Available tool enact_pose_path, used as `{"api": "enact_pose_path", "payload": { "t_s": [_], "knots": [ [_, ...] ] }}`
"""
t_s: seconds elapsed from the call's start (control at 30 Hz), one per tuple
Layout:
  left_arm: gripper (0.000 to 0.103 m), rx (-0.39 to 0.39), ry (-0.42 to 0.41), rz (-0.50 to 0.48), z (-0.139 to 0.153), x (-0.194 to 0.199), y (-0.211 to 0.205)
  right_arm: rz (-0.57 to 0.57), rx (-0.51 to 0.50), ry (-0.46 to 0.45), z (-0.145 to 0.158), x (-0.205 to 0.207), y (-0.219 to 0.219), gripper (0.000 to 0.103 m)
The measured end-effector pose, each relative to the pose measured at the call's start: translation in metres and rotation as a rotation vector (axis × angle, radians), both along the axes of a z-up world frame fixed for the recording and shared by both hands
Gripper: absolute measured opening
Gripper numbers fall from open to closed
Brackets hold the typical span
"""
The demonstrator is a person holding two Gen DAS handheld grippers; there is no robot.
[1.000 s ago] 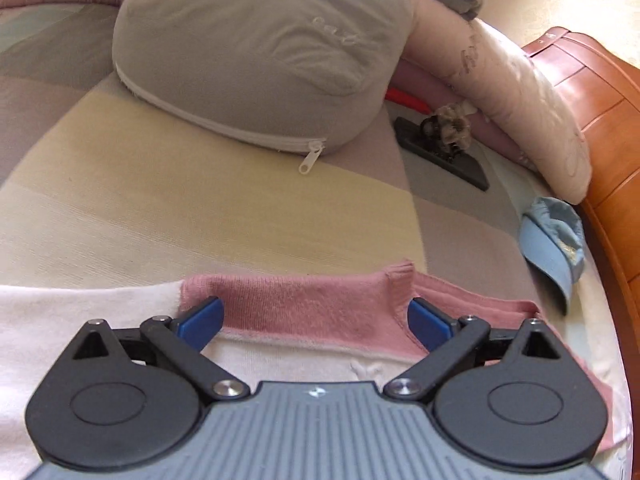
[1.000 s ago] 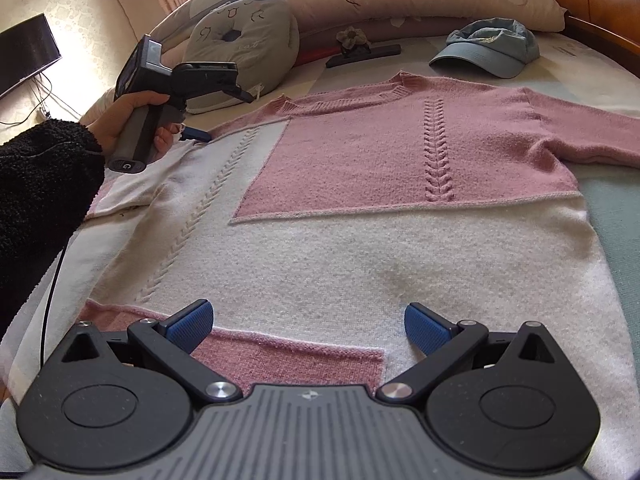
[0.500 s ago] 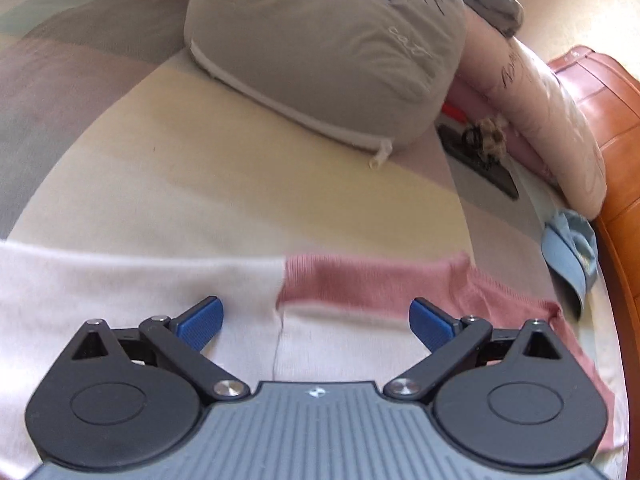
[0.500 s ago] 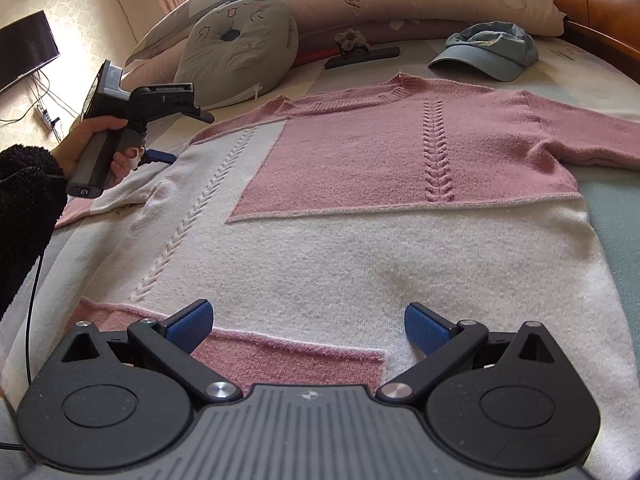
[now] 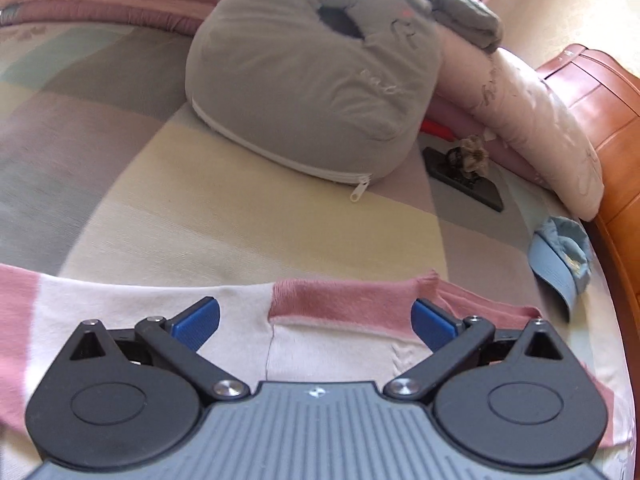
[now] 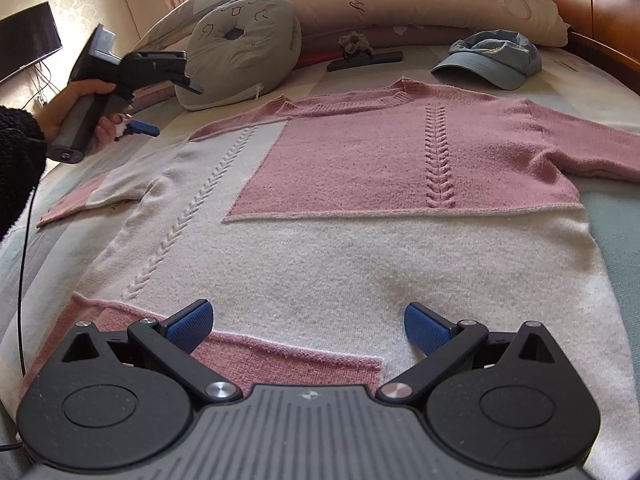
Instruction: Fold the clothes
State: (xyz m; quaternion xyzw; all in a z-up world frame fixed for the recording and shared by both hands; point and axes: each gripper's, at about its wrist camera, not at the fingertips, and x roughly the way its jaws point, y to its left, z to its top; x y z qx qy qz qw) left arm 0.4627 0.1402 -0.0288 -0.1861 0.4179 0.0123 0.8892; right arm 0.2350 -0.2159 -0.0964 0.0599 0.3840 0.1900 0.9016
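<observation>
A pink and white knitted sweater (image 6: 360,208) lies flat and face up on the bed, neck toward the pillows, both sleeves spread out. My right gripper (image 6: 308,326) hovers open over its hem, with nothing between the blue pads. A hand holds my left gripper (image 6: 140,128) above the sweater's left shoulder and sleeve. In the left wrist view that gripper (image 5: 315,320) is open over the seam where the pink shoulder meets the white sleeve of the sweater (image 5: 344,300). Whether its pads touch the knit cannot be told.
A grey cushion (image 5: 312,80) sits just beyond the shoulder. A blue cap (image 6: 492,60) and a black strip with a flower clip (image 6: 364,58) lie near the long pillows (image 6: 420,0). A wooden headboard (image 5: 600,92) borders the bed. A cable (image 6: 22,260) hangs at the left.
My left gripper has slid left from the collar to the shoulder and sleeve seam, then tilted up a little. The right gripper and the sweater have stayed put.
</observation>
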Motion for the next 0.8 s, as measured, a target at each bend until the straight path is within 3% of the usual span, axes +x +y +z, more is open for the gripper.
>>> {"api": "enact_pose_path", "payload": {
  "t_s": [0.23,0.37,0.53,0.63,0.7,0.8],
  "knots": [
    [0.101,-0.016,-0.005,-0.092,0.038,-0.075,-0.024,0.001,-0.041,-0.017,-0.002,-0.002,0.006,0.103],
    [0.102,-0.032,0.025,-0.197,0.027,-0.119,-0.051,-0.004,-0.059,-0.025,-0.002,-0.003,0.009,0.103],
    [0.102,-0.062,0.104,-0.291,-0.021,-0.168,-0.08,-0.004,-0.073,-0.031,-0.002,-0.004,0.011,0.103],
    [0.102,-0.084,0.156,-0.293,-0.051,-0.198,-0.081,-0.001,-0.043,-0.021,0.001,-0.004,0.008,0.103],
    [0.102,-0.09,0.104,-0.274,-0.058,-0.225,-0.075,0.002,-0.012,-0.008,0.002,-0.003,0.004,0.103],
    [0.102,-0.115,0.103,-0.258,-0.057,-0.263,-0.071,0.0,0.032,0.014,0.004,-0.001,-0.001,0.103]
  ]
}}
